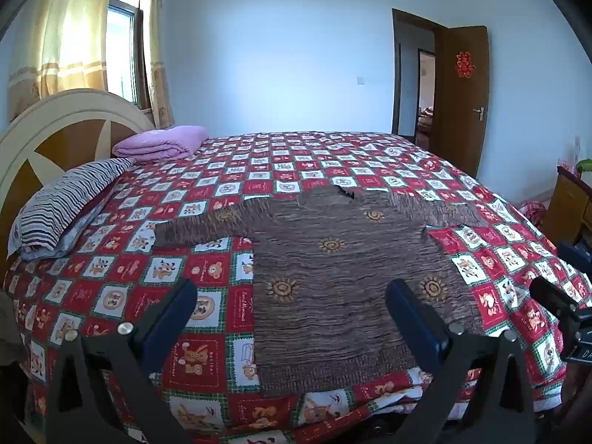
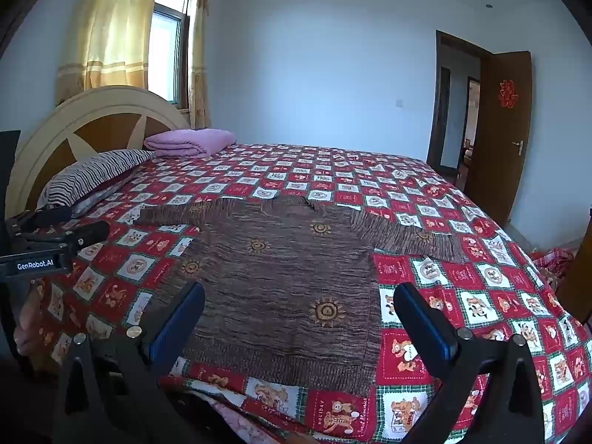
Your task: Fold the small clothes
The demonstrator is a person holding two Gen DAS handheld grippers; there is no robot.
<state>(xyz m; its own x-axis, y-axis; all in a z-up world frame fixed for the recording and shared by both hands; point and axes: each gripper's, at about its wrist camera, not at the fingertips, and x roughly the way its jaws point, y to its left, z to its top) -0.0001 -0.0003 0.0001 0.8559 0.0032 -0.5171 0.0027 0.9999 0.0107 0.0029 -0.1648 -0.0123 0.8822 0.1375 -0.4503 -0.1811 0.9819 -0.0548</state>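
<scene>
While the brown sweater is lying flat on the checked bedspread, sleeves spread and hem toward the near edge, I am holding both grippers above that hem with nothing between their fingers. My left gripper is standing fully spread over the hem's left part; my right gripper is equally wide over the right part. Judging the first fold to be a sleeve, I am planning to pinch only the knit at a cuff, lifting clear of the bedspread so the cover is not dragged along, and laying it across the body.
</scene>
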